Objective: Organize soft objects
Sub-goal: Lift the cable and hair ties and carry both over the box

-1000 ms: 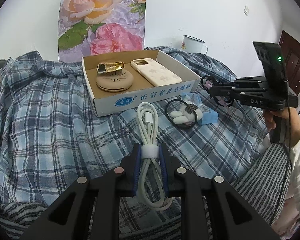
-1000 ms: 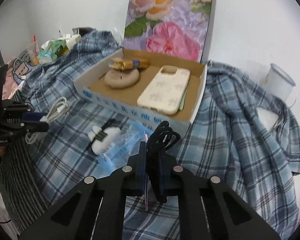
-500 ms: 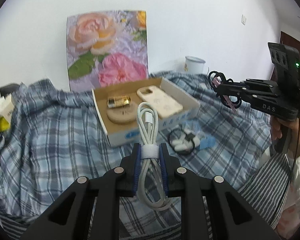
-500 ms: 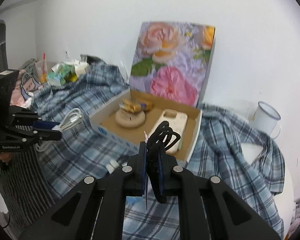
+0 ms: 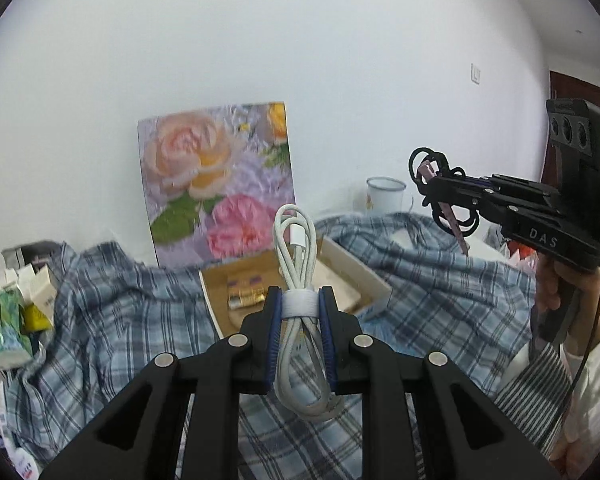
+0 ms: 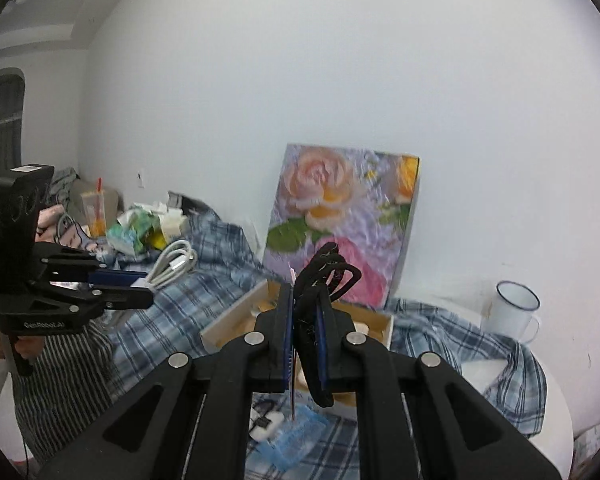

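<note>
My left gripper (image 5: pixel 299 304) is shut on a coiled white cable (image 5: pixel 296 248) bound by a white strap, held high above the plaid cloth. It also shows in the right wrist view (image 6: pixel 140 285) with the cable (image 6: pixel 174 263) sticking out. My right gripper (image 6: pixel 303 312) is shut on a bundle of black hair ties (image 6: pixel 328 276) on a pink card. It shows at the right of the left wrist view (image 5: pixel 434 192), also raised. The cardboard box (image 5: pixel 374 284) lies below and behind both, with a gold-wrapped item (image 5: pixel 246 295) inside.
A rose painting (image 5: pixel 216 180) leans on the wall behind the box. A white enamel mug (image 6: pixel 514 314) stands at the right. Packets and cartons (image 5: pixel 16 312) pile at the left. A blue packet (image 6: pixel 292 438) and white earbud-like items (image 6: pixel 266 426) lie on the plaid cloth (image 5: pixel 112 320).
Both grippers have risen well above the cloth with their loads; the box and cloth now sit lower and farther in both views. Grips are unchanged.
</note>
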A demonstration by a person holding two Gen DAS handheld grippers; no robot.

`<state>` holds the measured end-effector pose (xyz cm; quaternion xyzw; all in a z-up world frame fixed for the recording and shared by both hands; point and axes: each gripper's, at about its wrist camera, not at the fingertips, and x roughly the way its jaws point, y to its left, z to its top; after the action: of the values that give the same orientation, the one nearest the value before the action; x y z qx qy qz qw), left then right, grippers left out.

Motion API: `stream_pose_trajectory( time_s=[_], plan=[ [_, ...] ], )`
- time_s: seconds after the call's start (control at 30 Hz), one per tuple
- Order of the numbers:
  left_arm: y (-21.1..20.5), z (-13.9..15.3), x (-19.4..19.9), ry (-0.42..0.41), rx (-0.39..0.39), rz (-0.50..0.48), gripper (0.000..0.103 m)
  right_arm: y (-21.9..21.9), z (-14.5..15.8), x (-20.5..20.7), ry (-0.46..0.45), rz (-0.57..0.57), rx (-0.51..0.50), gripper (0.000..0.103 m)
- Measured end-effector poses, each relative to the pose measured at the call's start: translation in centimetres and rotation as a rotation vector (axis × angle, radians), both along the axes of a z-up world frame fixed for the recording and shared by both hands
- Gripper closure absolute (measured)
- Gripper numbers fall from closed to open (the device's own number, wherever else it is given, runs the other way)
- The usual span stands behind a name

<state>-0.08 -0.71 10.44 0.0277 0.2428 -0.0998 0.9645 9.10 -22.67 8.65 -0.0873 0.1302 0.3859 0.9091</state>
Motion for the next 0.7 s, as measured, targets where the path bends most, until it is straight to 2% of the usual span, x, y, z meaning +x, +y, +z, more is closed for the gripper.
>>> stream_pose_trajectory(
  time_s=[0.33,0.43,0.6,0.7],
  plan=[
    [-0.7,4.5,1.2,-0.099,-0.007,0.006,0.083,0.7,4.1,-0.4,-0.06,0.02,0.078,0.094],
    [-1.2,5.5,1.9,-0.121,0.02,0.007,0.083,1.0,5.4,-0.2,-0.075,0.025,0.106,0.094],
    [-1.6,7.1,3.3,-0.149,0.046,0.012,0.083,1.4,7.5,0.4,-0.12,-0.01,0.133,0.094],
    [-1.6,8.0,4.3,-0.161,0.031,0.015,0.083,1.5,8.4,1.1,-0.121,-0.017,0.167,0.094]
  ],
)
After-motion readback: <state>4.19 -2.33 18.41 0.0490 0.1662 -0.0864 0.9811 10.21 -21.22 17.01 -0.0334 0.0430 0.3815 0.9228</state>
